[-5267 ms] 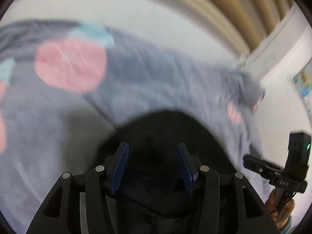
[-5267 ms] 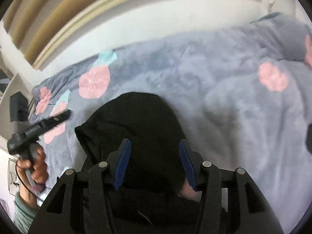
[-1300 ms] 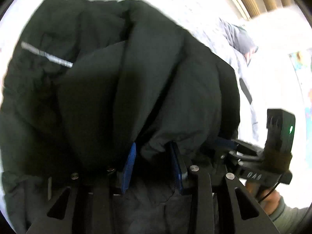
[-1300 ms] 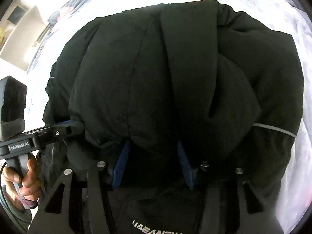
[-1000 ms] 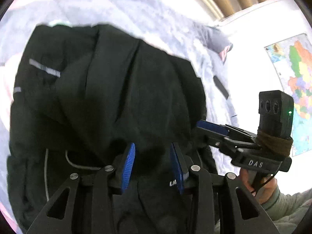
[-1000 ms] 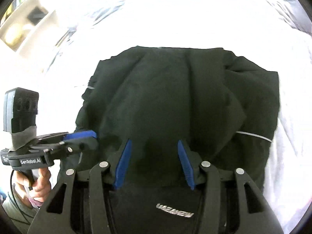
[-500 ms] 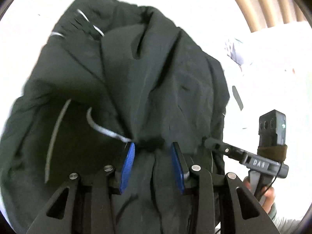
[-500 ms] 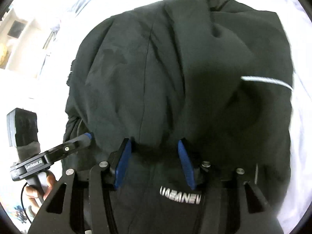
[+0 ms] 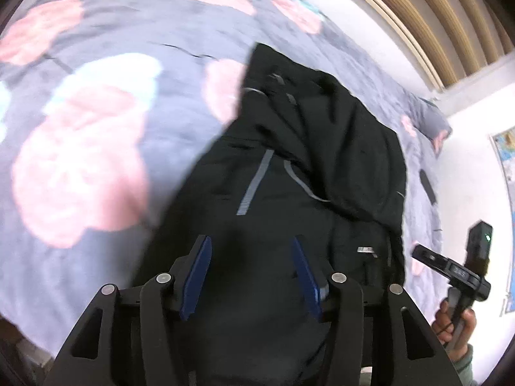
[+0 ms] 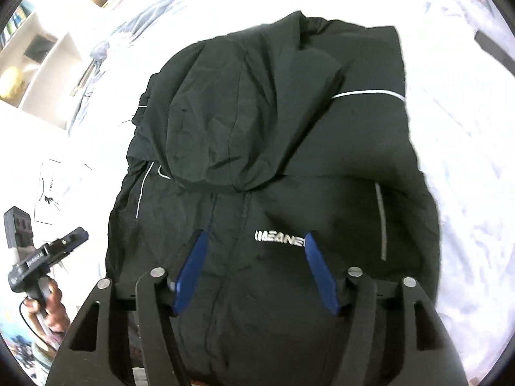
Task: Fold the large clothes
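A black hooded jacket [image 9: 322, 167] with grey reflective stripes lies on the bed; in the right wrist view [image 10: 273, 122] its hood is folded down over the chest, above a white logo. My left gripper [image 9: 251, 257] is open and empty above the jacket's near edge. My right gripper [image 10: 254, 254] is open and empty above the logo. Each gripper shows in the other's view: the right gripper [image 9: 450, 263] at the jacket's right side, the left gripper [image 10: 51, 251] at its left side.
A grey blanket [image 9: 80, 112] with pink and teal blobs covers the bed. A small dark flat object [image 9: 427, 182] lies on it right of the jacket. A wooden slatted headboard [image 9: 434, 9] is behind. White shelves [image 10: 42, 51] stand at the left.
Both grippers have opened and let go of the jacket's fabric. The jacket now lies flat on the bed with the hood folded down, and both grippers have drawn back.
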Available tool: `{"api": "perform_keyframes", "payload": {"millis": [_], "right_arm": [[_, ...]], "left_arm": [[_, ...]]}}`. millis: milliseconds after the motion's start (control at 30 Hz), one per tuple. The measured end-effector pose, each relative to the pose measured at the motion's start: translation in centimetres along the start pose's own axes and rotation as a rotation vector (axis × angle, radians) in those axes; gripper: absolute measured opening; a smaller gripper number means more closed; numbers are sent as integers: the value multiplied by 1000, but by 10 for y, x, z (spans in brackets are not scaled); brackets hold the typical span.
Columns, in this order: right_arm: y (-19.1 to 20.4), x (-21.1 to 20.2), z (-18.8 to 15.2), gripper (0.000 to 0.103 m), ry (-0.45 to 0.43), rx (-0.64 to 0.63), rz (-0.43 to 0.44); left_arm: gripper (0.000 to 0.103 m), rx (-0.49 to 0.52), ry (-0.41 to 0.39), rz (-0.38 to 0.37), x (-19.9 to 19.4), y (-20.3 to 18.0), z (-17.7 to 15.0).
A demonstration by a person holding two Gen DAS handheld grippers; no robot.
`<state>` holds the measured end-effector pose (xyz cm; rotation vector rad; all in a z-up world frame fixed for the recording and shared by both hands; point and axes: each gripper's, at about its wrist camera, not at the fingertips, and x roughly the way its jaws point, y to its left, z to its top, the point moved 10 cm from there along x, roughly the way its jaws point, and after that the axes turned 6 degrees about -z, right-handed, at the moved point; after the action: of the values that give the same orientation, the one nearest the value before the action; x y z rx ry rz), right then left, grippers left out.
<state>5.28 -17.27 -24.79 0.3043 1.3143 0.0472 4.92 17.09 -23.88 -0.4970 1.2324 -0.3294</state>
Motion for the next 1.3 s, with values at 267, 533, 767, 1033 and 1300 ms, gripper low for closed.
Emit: {"api": "perform_keyframes", "payload": {"millis": [267, 533, 767, 1033, 1300], "right_arm": [[-30, -16, -38, 68, -7, 0, -127], [-101, -19, -103, 68, 82, 80, -256], [-151, -27, -173, 68, 161, 182, -300], [-161, -26, -222, 69, 196, 258, -232], [-154, -13, -247, 77, 243, 288, -145]], "left_arm": [[56, -67, 73, 82, -5, 66, -36], [56, -156, 248, 69, 14, 113, -99], [61, -211, 345, -28, 21, 121, -134], [61, -177, 376, 9, 9, 124, -142], [65, -250, 387, -55, 15, 131, -149]]}}
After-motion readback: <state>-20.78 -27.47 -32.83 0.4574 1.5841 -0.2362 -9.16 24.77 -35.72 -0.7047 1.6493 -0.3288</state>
